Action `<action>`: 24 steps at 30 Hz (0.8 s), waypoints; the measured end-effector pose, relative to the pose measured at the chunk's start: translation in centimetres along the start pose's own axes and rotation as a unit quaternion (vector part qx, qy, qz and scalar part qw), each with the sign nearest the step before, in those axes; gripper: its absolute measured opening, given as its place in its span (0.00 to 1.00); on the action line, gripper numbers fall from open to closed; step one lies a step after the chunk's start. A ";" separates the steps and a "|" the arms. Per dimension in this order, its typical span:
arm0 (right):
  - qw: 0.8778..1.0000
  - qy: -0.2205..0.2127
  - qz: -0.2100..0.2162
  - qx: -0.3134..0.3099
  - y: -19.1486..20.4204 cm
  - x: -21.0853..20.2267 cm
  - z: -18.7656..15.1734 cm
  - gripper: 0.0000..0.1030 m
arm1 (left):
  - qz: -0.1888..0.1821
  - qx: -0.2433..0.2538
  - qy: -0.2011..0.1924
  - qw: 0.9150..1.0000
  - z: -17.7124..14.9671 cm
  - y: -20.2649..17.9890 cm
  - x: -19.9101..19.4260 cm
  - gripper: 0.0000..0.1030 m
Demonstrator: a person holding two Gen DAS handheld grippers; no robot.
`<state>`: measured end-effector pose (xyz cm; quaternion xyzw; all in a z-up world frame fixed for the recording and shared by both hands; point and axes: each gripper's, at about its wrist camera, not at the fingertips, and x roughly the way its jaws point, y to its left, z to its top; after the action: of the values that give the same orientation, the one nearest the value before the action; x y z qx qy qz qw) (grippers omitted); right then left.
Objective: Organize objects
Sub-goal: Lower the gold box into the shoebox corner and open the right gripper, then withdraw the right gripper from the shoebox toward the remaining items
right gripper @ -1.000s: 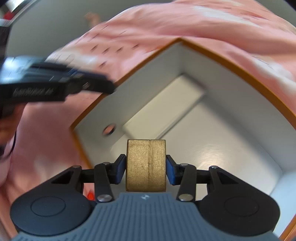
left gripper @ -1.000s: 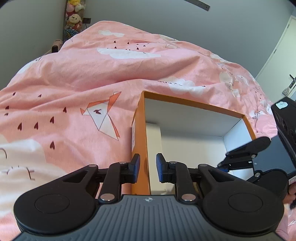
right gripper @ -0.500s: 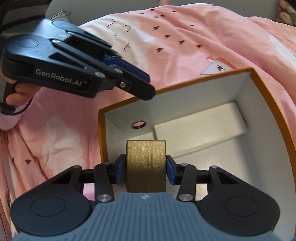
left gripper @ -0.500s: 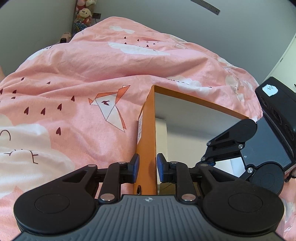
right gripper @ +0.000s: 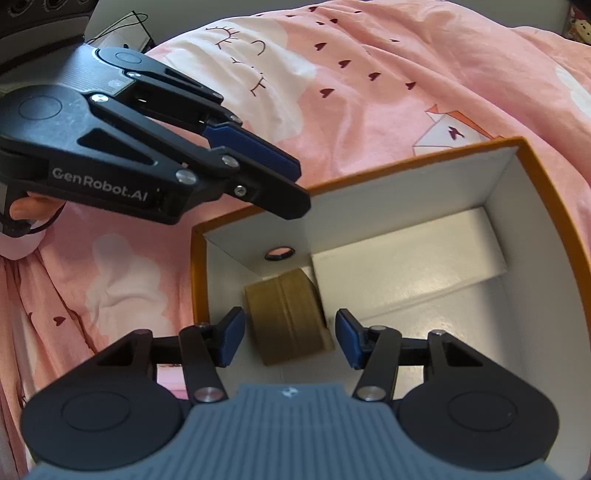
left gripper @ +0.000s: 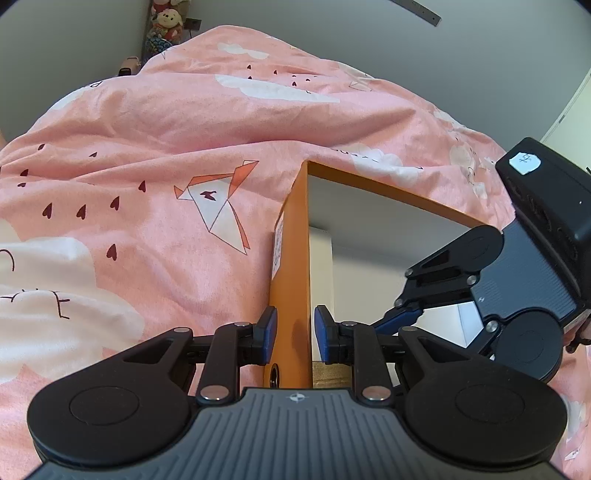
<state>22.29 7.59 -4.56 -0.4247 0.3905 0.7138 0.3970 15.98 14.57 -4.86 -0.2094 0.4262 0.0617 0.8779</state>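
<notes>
Brown tape roll (right gripper: 290, 317) lying in orange box (right gripper: 546, 206) on the bed, between the right tongs (right gripper: 290, 338), opening and released, left tongs (left gripper: 291, 336) straddling the box wall, grip unclear.

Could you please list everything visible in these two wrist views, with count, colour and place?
Box: one, orange outside, white inside, open-topped, on the bedcover.
Gold block: one, dull gold, inside the box in the corner below a round wall hole.
Raised ledge: one, white, along the box floor.
Bedcover: one, pink with white clouds and dark hearts, under everything.
Soft toys: a few, mixed colours, far corner.
Left gripper: black with blue pads, straddling the box's orange wall.
Right gripper: black with blue pads, jaws opening, clear of the block between them.
</notes>
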 end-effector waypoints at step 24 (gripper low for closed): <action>0.995 0.056 -0.076 -0.026 0.2 1.2 -1.9 0.07 | 0.011 0.012 0.011 1.000 -0.3 -0.9 -0.1 0.27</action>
<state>22.29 6.04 -6.24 -0.5024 0.3604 0.6665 0.4166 15.93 13.67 -4.70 -0.1953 0.4384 0.0639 0.8750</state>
